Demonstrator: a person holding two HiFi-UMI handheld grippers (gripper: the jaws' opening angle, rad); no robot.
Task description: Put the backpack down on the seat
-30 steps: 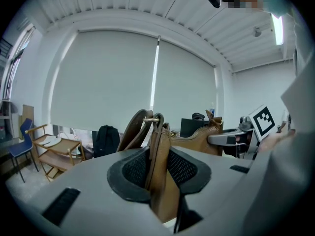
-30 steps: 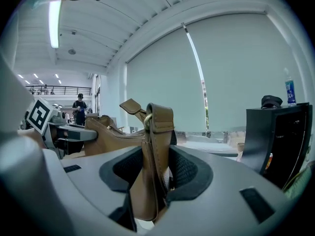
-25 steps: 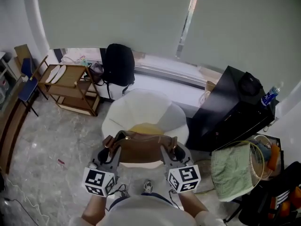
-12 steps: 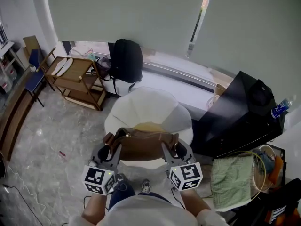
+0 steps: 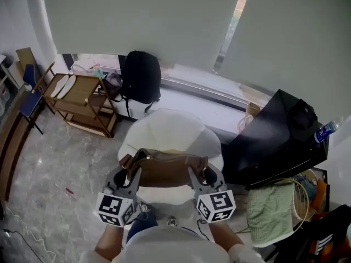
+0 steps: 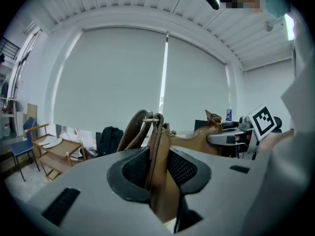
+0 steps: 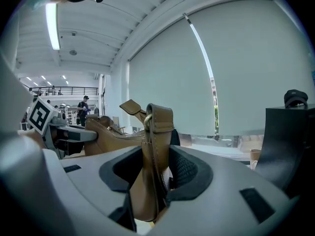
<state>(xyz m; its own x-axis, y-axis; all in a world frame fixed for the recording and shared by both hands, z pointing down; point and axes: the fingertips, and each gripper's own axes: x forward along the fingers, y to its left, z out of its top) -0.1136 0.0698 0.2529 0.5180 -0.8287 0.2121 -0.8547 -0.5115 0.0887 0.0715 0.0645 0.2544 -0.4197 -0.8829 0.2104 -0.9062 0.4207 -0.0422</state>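
The white seat [image 5: 171, 129] stood at twelve o'clock from the person. The brown backpack [image 5: 164, 170] was held over its six o'clock edge. The left gripper [image 5: 129, 174] clenched the backpack's nine o'clock end and the right gripper [image 5: 201, 174] its three o'clock end.

Two grippers are in view: the left gripper [image 5: 128, 172] and the right gripper [image 5: 199, 173]. There is one brown backpack [image 5: 164, 169] and one white seat [image 5: 170, 130]. One black backpack [image 5: 141, 76] is on the window ledge [image 5: 192, 82]. There is one wooden trolley [image 5: 82, 95] and two roller blinds [image 5: 142, 21]. One bottle [image 5: 324, 131] is at the right corner of the black cabinet [image 5: 279, 141].
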